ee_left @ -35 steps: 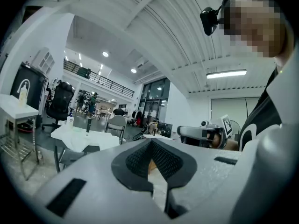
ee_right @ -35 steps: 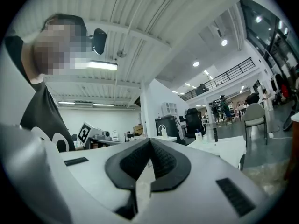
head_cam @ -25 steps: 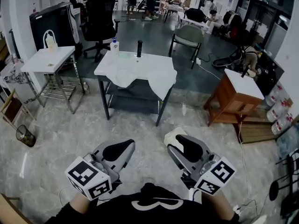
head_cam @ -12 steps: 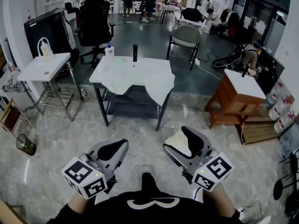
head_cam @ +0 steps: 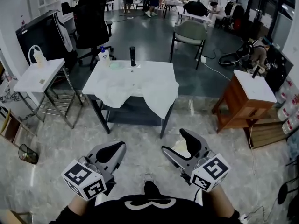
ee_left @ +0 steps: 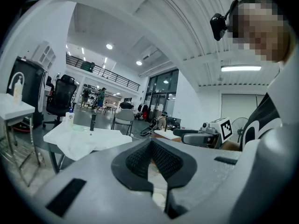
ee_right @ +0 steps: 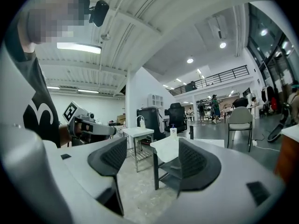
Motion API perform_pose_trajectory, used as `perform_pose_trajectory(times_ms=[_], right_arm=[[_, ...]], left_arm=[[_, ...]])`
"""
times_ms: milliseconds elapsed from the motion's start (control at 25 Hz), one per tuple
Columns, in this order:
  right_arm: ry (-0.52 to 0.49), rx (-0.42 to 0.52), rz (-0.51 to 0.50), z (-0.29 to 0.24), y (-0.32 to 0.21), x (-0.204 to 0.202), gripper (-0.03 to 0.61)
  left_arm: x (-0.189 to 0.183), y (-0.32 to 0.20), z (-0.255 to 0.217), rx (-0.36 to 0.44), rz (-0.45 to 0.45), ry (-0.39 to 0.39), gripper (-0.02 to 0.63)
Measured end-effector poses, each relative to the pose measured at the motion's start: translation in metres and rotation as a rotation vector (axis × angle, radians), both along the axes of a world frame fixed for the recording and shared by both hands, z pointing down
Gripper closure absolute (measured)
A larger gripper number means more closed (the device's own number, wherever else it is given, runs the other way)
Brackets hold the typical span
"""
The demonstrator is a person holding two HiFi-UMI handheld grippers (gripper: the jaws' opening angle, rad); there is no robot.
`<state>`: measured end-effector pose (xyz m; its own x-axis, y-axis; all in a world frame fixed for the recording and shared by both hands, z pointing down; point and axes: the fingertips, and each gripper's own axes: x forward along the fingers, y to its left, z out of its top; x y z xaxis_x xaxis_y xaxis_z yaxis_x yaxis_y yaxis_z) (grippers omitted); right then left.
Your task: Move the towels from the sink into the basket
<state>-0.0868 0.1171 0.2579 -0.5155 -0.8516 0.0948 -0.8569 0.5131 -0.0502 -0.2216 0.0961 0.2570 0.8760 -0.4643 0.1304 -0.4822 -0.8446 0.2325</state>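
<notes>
From the head view, a white towel (head_cam: 140, 85) lies over the table (head_cam: 128, 115) and hangs off its front edge and front right corner, well ahead of the left gripper (head_cam: 112, 152) and right gripper (head_cam: 175, 141). It looks soft, light and limp, so a hanging fold is probably the best place to pinch it.

In the left gripper view, the jaws are together on nothing.

In the right gripper view, the jaws have just been opening and now stand wide and empty.

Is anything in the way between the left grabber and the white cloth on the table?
No, nothing visible. Only bare floor lies between the left gripper and the white cloth.
</notes>
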Motion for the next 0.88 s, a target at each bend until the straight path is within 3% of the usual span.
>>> perform_pose_trajectory(times_ms=[480,880], right_arm=[[-0.032,-0.078,-0.036,0.044,-0.166,0.079,0.253],[0.009,-0.146,-0.020,0.075,-0.220,0.101,0.255]], left_arm=[[0.084,-0.167,0.032,-0.053,-0.036,-0.074,0.609],[0.102,-0.213,0.059,-0.094,-0.063,-0.071,0.609]])
